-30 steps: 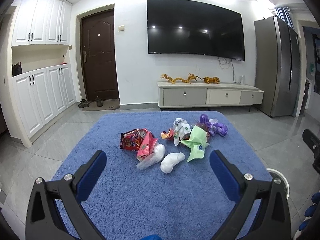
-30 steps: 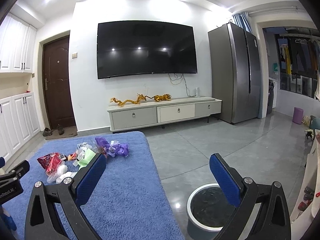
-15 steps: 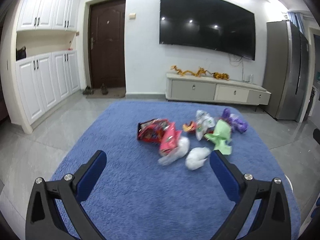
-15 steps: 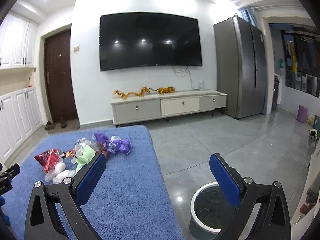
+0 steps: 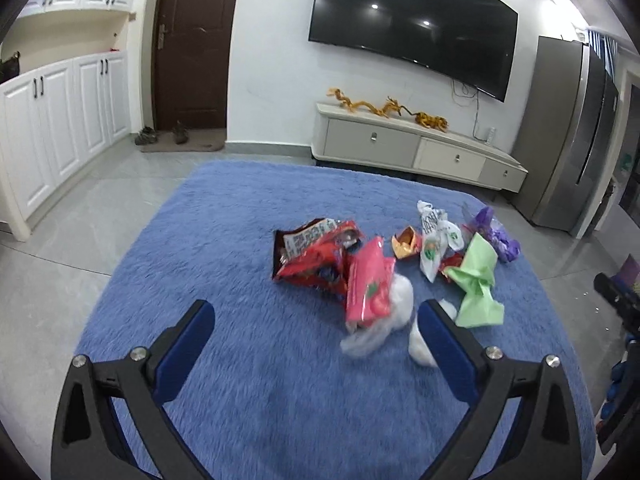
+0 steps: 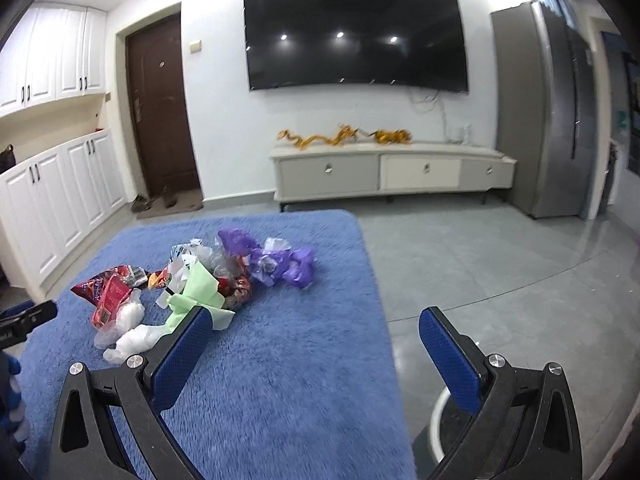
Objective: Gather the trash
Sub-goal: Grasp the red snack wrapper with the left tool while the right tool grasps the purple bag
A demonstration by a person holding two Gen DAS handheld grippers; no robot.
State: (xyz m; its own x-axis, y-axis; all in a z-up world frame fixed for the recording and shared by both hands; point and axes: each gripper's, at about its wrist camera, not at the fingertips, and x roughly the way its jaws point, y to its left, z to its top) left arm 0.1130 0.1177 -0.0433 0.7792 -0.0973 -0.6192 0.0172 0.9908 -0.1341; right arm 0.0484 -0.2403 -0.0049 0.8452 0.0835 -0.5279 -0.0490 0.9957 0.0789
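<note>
The left gripper [image 5: 314, 330] is spread wide and holds nothing, hovering above the blue rug [image 5: 240, 240] near the trash pile [image 5: 384, 264]. The right gripper [image 6: 310, 338] is also spread wide and empty, with the pile [image 6: 192, 284] lying just beyond its left finger.

a plush blue rug [image 5: 248, 380] carries a bright scatter of litter — a red snack bag [image 5: 316, 256] printed with white label text, a pink packet [image 5: 368, 284] with a red motif, a crumpled white tissue [image 5: 420, 344], a pale green wrapper [image 5: 476, 280], a white bag with green print [image 5: 434, 240] and purple plastic [image 5: 496, 236] at the far right. both grippers show blue pads on black frames: the left gripper [image 5: 316, 344] and the right gripper [image 6: 312, 344]. beyond — a dark brown door [image 6: 160, 108], a black television [image 6: 356, 36], golden dragon figures [image 6: 344, 136] and grey floor tiles [image 6: 500, 264].
</note>
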